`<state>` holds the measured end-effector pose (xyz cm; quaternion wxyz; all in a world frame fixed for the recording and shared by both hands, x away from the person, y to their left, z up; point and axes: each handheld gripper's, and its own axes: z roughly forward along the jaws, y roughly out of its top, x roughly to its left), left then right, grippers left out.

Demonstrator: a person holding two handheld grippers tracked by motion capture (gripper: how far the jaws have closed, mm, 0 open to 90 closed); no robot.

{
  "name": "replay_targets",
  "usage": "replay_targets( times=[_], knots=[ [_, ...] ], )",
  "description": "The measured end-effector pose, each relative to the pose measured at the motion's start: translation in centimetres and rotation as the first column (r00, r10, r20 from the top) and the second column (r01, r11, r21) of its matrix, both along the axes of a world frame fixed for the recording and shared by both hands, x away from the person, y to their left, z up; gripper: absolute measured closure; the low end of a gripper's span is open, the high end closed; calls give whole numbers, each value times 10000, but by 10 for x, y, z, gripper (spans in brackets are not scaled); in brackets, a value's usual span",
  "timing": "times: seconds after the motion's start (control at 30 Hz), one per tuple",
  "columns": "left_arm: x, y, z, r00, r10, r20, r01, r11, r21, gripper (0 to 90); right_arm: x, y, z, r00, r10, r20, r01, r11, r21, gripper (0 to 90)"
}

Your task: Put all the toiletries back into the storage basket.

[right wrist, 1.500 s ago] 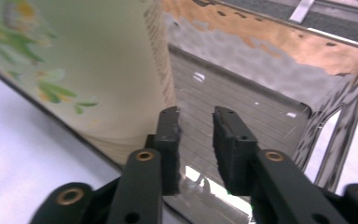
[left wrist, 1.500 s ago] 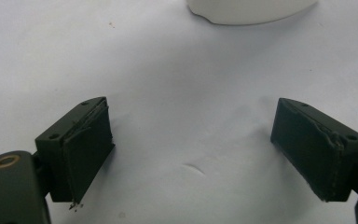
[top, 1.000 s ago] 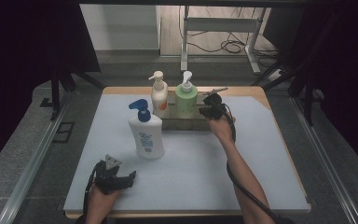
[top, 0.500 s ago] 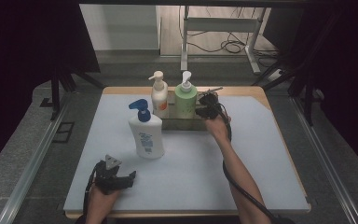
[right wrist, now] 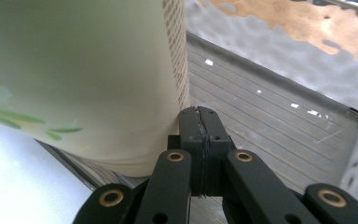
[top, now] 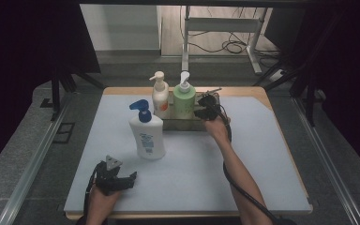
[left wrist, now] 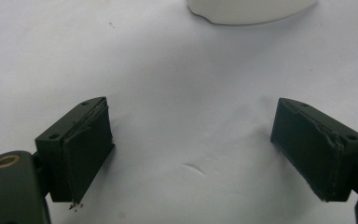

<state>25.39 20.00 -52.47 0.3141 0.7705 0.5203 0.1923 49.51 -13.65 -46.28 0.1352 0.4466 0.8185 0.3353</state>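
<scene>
Lower left, my left hand-held gripper [top: 122, 180] idles wide open on the worktop [top: 262, 154]. Upper centre, the green bottle [top: 184, 101] stands in the tray [top: 178, 124]; my right hand-held gripper [right wrist: 200, 123], jaws pressed together, touches its side, so I'd nudge gently, low down.

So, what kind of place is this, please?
Probably a lab or workshop set up for recording, not a home. A table with a pale mat stands between dark screens, loose cables lie on the floor behind it, and metal rails run along both sides.
</scene>
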Motion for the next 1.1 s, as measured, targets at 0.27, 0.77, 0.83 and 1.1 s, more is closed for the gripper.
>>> replay_targets(
  times=[0.27,0.77,0.83,1.1],
  knots=[
    [0,0,0,10000,1,-3,-1,10000,4,121,-1,11,-1,9996,270,-69,-270,9996,38,898],
    [0,0,0,10000,2,-9,-2,10000,9,120,-3,14,1,9995,299,-89,-299,9996,12,898],
    [0,0,0,10000,4,-6,-4,10000,8,120,-4,13,1,9994,340,-110,-339,9994,81,899],
    [0,0,0,10000,0,-2,0,10000,7,121,-6,9,3,9989,464,33,-465,9987,227,880]
  ],
)
